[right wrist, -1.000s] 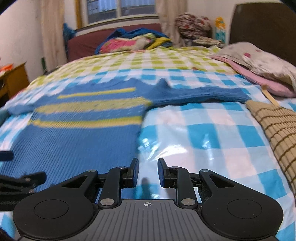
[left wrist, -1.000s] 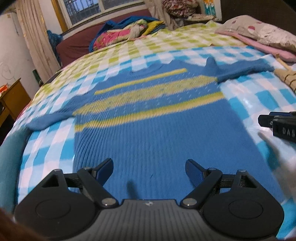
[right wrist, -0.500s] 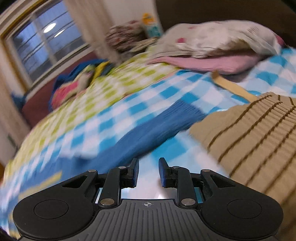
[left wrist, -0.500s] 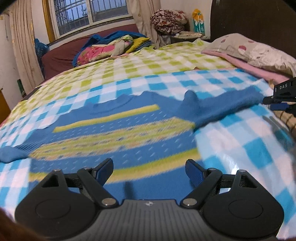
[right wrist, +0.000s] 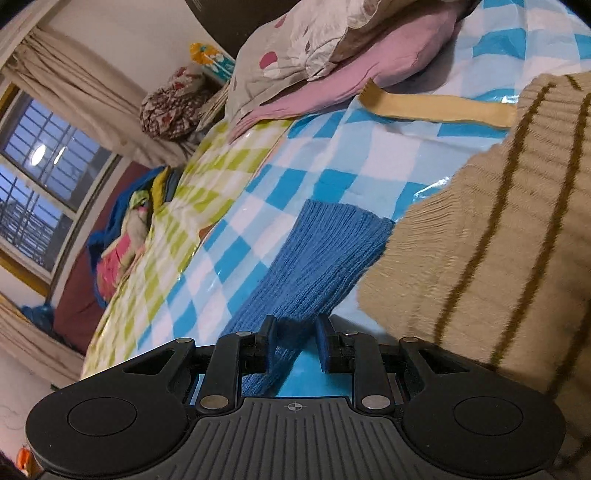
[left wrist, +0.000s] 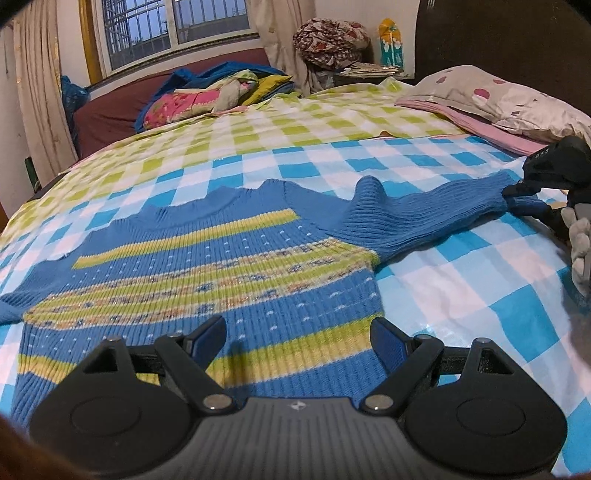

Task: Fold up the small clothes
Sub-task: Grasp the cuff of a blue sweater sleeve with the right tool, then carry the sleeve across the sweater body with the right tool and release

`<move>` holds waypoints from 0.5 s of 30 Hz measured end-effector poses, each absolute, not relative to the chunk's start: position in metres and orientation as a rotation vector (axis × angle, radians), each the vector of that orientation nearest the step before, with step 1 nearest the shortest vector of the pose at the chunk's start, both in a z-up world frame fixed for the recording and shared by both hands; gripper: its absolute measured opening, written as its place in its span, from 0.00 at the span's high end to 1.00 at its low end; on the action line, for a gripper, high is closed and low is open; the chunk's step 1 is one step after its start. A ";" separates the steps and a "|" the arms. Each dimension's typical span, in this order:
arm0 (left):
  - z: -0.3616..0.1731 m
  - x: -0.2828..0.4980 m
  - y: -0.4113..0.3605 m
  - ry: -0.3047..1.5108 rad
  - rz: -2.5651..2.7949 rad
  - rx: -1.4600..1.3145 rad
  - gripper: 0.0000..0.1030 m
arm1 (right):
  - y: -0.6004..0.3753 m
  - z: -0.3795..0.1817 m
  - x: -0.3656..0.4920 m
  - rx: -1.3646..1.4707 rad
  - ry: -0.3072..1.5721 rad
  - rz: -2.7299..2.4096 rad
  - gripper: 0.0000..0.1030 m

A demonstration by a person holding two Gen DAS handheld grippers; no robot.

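1. One big checked bedsheet (left wrist: 424,295) filled both views, blue-and-white squares near the cameras, green-and-white farther off toward the window (left wrist: 155,29).
2. Spread flat across it lay the blue sweater (left wrist: 229,280), yellow stripes across the chest, its right-hand sleeve (left wrist: 424,214) stretched out toward the pillows (left wrist: 509,99).
3. Beside that sleeve's cuff, in the right wrist view, sat a beige striped knit (right wrist: 491,240), just touching the cuff's corner, with a yellow strap (right wrist: 436,107) lying beyond it.
4. Left gripper (left wrist: 299,338) hovered low over the sweater's lower body, level, jaws spread wide and holding nothing, blue pads well apart.
5. Right gripper (right wrist: 293,341) was rolled steeply to one side, so the bed ran tilted across its picture. Its jaws stood part-way apart with the sleeve (right wrist: 314,266) running between them; the fabric touched the left pad, a gap showed at the right one, so no firm pinch yet.
6. From the left wrist view that right gripper (left wrist: 532,199) sat at the sleeve's end, a pale-gloved hand (left wrist: 580,251) just below it.
7. Writing: only the letters "BAS" (left wrist: 542,153) were readable on the right gripper's black body; the rest was cut off.
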State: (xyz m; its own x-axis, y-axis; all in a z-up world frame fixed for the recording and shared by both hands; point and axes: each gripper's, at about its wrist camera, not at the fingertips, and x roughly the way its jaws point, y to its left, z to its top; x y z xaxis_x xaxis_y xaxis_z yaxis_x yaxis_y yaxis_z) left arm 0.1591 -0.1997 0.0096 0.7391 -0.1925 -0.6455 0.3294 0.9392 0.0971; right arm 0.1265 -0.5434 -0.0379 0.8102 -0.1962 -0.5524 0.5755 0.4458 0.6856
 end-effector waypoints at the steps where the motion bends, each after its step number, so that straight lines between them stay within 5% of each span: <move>1: 0.010 0.159 -0.198 0.682 -0.288 0.208 0.12 | -0.544 -0.039 0.126 1.022 0.411 -0.495 0.76; 7: 0.013 0.157 -0.191 0.674 -0.286 0.200 0.12 | -0.549 -0.046 0.132 1.092 0.328 -0.549 0.72; 10: 0.017 0.154 -0.184 0.665 -0.279 0.194 0.12 | -0.548 -0.047 0.139 1.082 0.327 -0.567 0.76; 12: 0.021 0.153 -0.176 0.663 -0.276 0.179 0.12 | -0.543 -0.040 0.142 1.051 0.339 -0.549 0.89; 15: 0.027 0.147 -0.162 0.651 -0.267 0.163 0.12 | -0.529 -0.017 0.142 0.971 0.304 -0.525 0.90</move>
